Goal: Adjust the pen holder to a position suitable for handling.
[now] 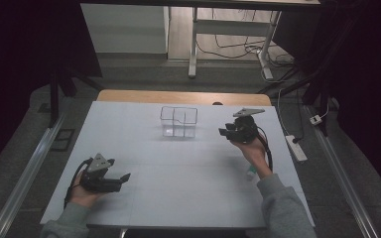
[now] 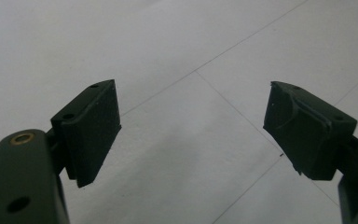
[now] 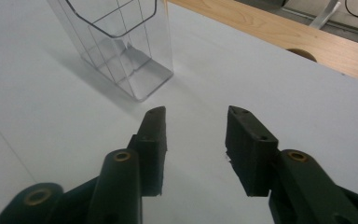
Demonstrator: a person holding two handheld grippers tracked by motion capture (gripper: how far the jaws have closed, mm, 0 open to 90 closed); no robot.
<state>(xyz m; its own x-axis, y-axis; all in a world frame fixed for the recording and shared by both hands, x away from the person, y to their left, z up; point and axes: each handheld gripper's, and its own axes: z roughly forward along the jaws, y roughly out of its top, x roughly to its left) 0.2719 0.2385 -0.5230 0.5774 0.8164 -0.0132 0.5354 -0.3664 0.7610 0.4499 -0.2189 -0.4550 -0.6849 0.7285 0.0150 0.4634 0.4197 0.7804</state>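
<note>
I have the right gripper (image 1: 226,132) lifted over the right half of the white worktop (image 1: 178,168), its jaws parted about halfway with nothing between them. It points toward the clear plastic divided organizer (image 1: 178,121), which stands upright near the middle of the far edge, just left of that gripper and apart from it. My left gripper (image 1: 124,177) sits low near the front left corner, jaws spread wide and empty over bare board. A small white-and-green item (image 1: 251,173) lies by my right wrist; I cannot tell what it is.
</note>
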